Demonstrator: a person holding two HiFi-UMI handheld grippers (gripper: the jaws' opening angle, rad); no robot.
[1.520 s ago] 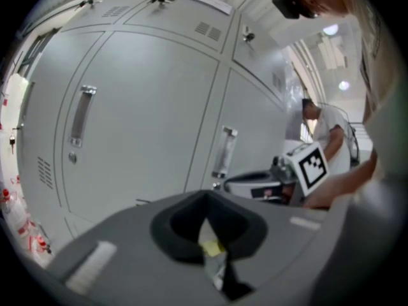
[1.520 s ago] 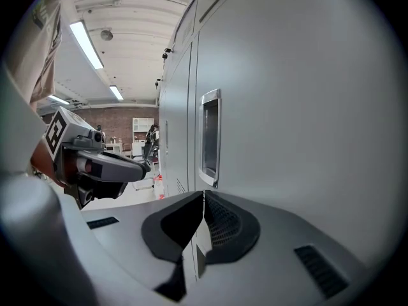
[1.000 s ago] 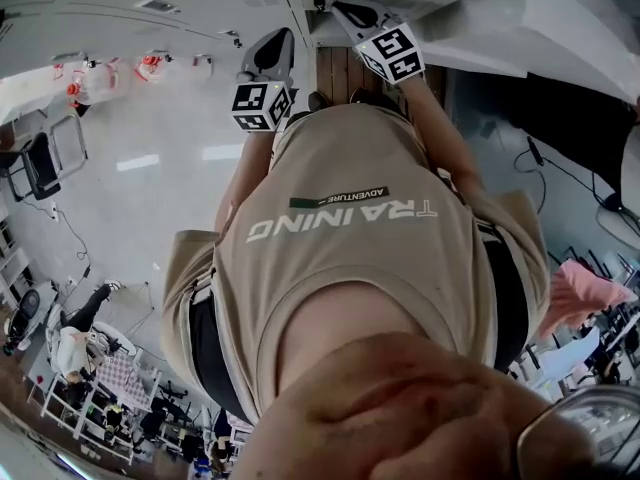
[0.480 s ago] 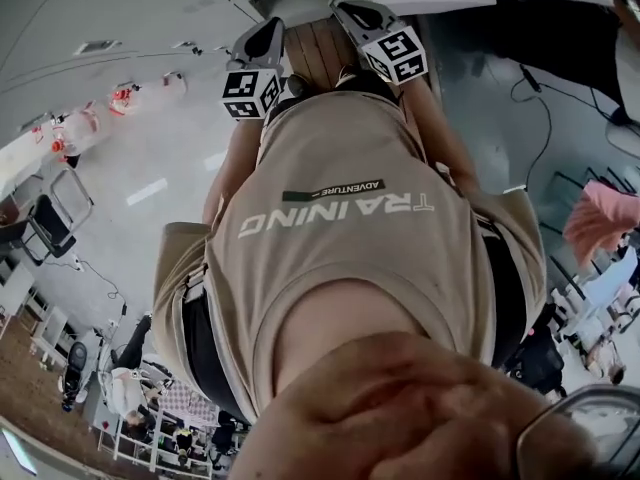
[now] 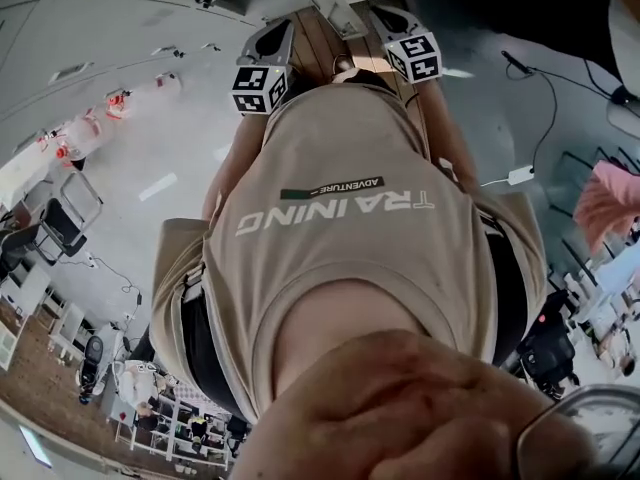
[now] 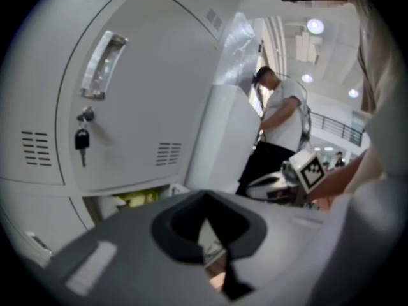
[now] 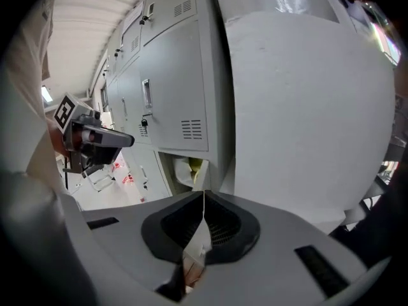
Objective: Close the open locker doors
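Note:
White lockers fill both gripper views. One door (image 6: 127,107) is closed, with a recessed handle (image 6: 102,65) and a key (image 6: 81,142) hanging in its lock. Below it a compartment (image 6: 137,199) stands open, with yellow and white things inside; the same opening (image 7: 185,171) shows under the closed door (image 7: 172,101) in the right gripper view. My left gripper (image 6: 207,218) and my right gripper (image 7: 203,215) are both shut on nothing, held short of the lockers. In the head view they sit side by side at the top, left gripper (image 5: 272,40) and right gripper (image 5: 398,23).
A broad white panel (image 7: 306,120) rises to the right of the locker fronts. A person in a white shirt (image 6: 277,126) stands beyond it. My own beige-shirted torso (image 5: 350,228) fills the head view, with grey floor (image 5: 120,118), chairs and cables around.
The head view has swung, so the floor and room behind have shifted. Both grippers stay raised side by side; the right one's marker cube sits slightly further right.

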